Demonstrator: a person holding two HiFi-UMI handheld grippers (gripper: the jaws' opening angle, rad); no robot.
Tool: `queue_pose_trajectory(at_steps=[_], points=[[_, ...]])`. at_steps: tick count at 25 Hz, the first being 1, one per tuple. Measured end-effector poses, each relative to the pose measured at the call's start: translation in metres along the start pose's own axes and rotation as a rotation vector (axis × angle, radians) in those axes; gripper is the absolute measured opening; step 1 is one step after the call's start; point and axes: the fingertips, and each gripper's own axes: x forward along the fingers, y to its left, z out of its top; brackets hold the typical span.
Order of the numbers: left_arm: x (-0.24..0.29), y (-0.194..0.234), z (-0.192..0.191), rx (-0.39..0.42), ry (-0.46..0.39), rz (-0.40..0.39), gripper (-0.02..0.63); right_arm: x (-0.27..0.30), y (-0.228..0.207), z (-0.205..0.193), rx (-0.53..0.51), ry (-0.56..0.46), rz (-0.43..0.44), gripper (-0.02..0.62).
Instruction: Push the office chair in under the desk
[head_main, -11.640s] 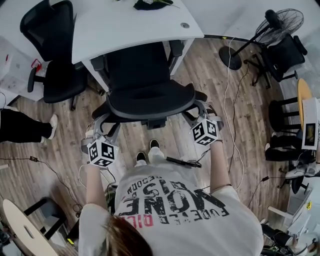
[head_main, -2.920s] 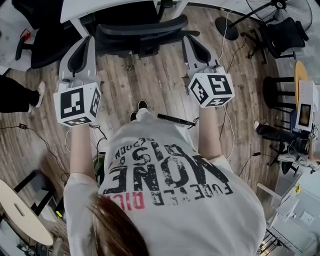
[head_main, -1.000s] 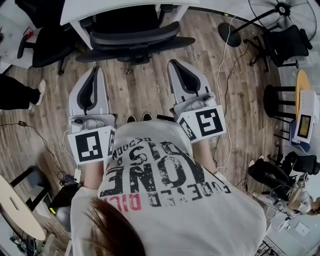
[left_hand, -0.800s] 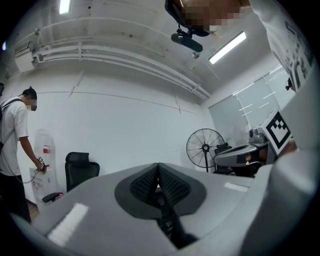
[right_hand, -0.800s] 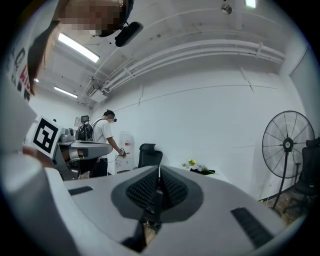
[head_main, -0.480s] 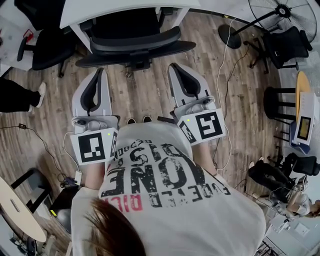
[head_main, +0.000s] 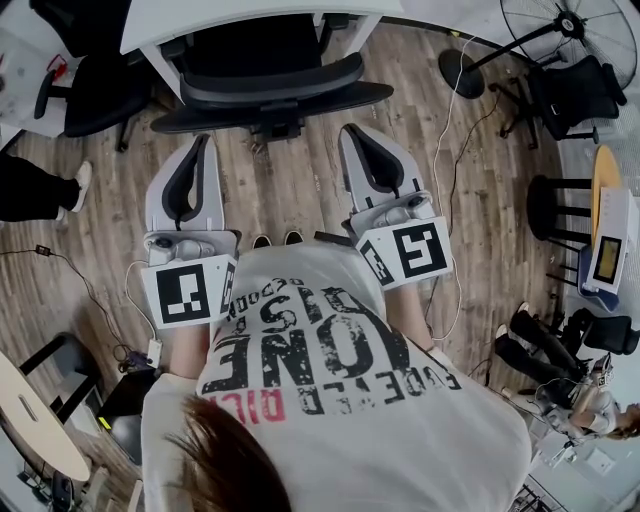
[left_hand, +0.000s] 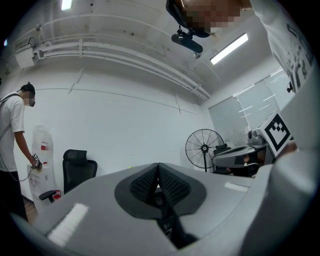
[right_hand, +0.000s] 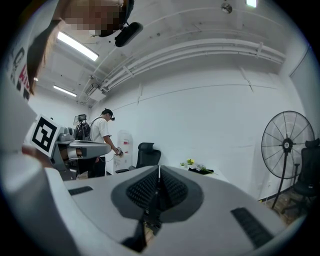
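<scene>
The black office chair (head_main: 270, 85) stands tucked in under the white desk (head_main: 190, 18) at the top of the head view, its backrest toward me. Both grippers are held level close to my body, pointing at the chair and apart from it. My left gripper (head_main: 204, 142) is shut with nothing between its pads (left_hand: 150, 182). The right gripper (head_main: 352, 132) is likewise shut and empty, its ribbed pads (right_hand: 167, 187) pressed together. Bare wood floor lies between the fingertips and the chair.
A second black chair (head_main: 95, 90) stands left of the desk, and a bystander's leg (head_main: 35, 190) shows at the left edge. A standing fan (head_main: 560, 20), another black chair (head_main: 575, 85) and stools (head_main: 560, 200) fill the right. Cables (head_main: 455, 180) trail over the floor.
The chair has gone from out in front of the desk to in under it. Both grippers have drawn back off it toward my body. Over the last second hardly anything moved.
</scene>
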Motion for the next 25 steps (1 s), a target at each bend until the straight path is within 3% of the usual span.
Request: queue_pose_trajectory(at_steps=[25], points=[[-0.010,-0.008,0.000,-0.012,-0.006,-0.009,0.011,-0.013,0.006,-0.003,-0.038,0.018,0.027,0.020]])
